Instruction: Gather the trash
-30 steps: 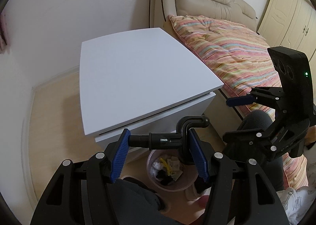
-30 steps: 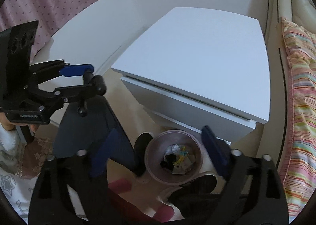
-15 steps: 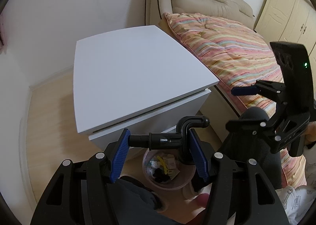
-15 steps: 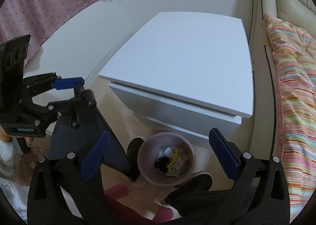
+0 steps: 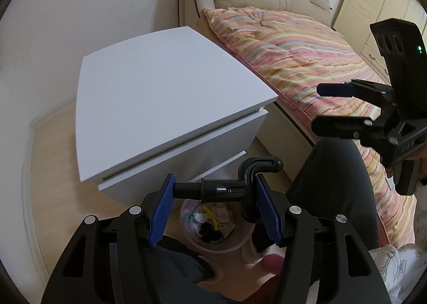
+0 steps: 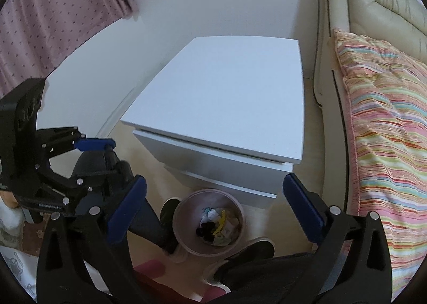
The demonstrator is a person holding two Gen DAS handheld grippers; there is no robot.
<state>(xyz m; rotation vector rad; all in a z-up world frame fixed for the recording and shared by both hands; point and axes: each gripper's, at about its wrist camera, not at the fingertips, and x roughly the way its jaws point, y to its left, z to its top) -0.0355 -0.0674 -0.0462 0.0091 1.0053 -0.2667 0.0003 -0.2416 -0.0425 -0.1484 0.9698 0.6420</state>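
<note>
My left gripper (image 5: pixel 214 192) is shut on a black hooked plastic piece (image 5: pixel 226 188), held crosswise between the blue pads. It hangs above a pink trash bin (image 5: pixel 232 245) on the floor, which holds paper scraps and several small bits of trash. In the right wrist view the same bin (image 6: pixel 184 205) lies below and between the fingers of my right gripper (image 6: pixel 214 181). That gripper stands wide open with nothing in it. The left gripper (image 6: pixel 114 157) with the black piece (image 6: pixel 118 164) shows at the left there. The right gripper (image 5: pixel 320 106) appears at the right of the left wrist view.
A white nightstand (image 6: pixel 226 95) stands just behind the bin, against the wall. A bed with a striped quilt (image 6: pixel 387 130) runs along the right. The person's dark-trousered legs (image 5: pixel 333 184) and feet (image 6: pixel 170 210) flank the bin. A pink curtain (image 6: pixel 53 10) hangs at the left.
The right gripper's jaws have spread wider and it has risen, so the bin looks smaller between its fingers. The left gripper shifted slightly, still holding the black piece.
</note>
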